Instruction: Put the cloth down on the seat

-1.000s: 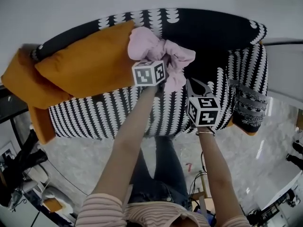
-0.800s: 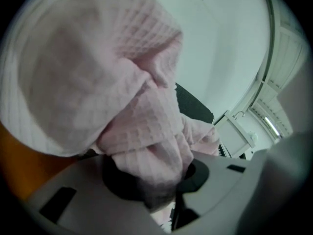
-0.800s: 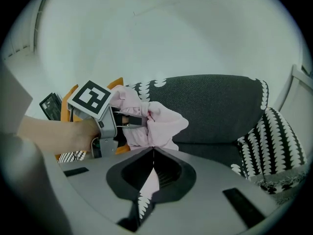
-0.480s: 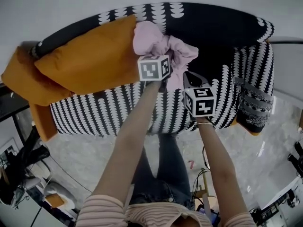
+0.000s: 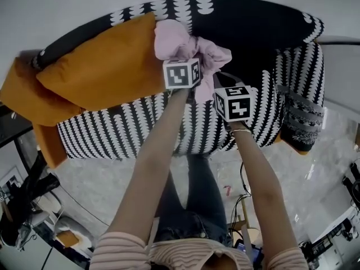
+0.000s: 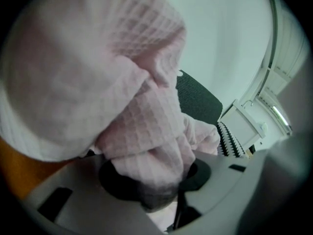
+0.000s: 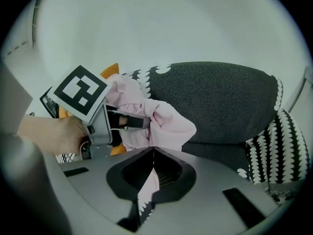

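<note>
- Left gripper: only its own view showed us the cloth bunched between its opening jaws.
- Right gripper: jaws were closed, empty.
- We found the grippers closer together than earlier.

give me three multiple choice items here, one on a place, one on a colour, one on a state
1. Where is the pink cloth? A on the floor; B in the left gripper, over the sofa; C on the armrest.
2. What colour is the big cushion? A orange; B green; C white.
3. How do the right gripper's jaws stand? A together; B wide apart; C clamped on the cushion.
Key: B, the cloth is bunched between the opening jaws; A, it is plainly orange against the black-and-white sofa; A, the tips meet in the right gripper view.
</note>
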Available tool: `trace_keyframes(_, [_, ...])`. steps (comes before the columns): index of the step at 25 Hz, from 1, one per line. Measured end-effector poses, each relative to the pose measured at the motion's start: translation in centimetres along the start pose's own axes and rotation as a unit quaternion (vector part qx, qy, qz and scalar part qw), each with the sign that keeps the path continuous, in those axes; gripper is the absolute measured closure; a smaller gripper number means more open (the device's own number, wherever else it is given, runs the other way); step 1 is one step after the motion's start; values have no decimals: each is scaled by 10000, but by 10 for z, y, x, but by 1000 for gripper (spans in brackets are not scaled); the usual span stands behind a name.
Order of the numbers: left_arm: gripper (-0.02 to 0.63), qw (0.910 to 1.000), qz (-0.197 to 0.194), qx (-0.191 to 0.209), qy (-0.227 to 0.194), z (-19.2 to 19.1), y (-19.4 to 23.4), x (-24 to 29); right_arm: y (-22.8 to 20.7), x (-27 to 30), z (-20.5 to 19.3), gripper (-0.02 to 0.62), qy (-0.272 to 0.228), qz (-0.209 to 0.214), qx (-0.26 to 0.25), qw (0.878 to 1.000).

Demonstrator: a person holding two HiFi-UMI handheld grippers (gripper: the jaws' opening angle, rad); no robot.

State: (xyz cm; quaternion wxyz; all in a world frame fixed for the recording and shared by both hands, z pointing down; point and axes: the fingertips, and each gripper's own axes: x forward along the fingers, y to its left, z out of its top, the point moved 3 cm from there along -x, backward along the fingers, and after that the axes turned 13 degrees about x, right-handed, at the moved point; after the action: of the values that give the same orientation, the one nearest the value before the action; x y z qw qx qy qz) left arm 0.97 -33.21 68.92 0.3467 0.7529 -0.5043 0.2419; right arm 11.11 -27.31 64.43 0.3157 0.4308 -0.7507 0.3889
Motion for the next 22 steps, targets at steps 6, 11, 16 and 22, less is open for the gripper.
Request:
trace_keyframes(6, [422, 9995, 156, 65, 250, 0, -1, 0, 3, -3, 2, 586, -24, -13, -2, 10000])
trace_keyframes(11, [375, 9989, 242, 94, 390, -3, -3, 1, 5, -3, 2, 586, -60, 9, 11, 10000])
trace_keyframes(16, [334, 9985, 312, -6, 443, -8, -3, -2, 3, -8, 2, 586, -138, -23, 53, 9999])
trace_keyframes(22, [334, 9988, 335, -147, 332, -11, -5, -18, 3, -19, 1, 586, -223, -68, 106, 9997])
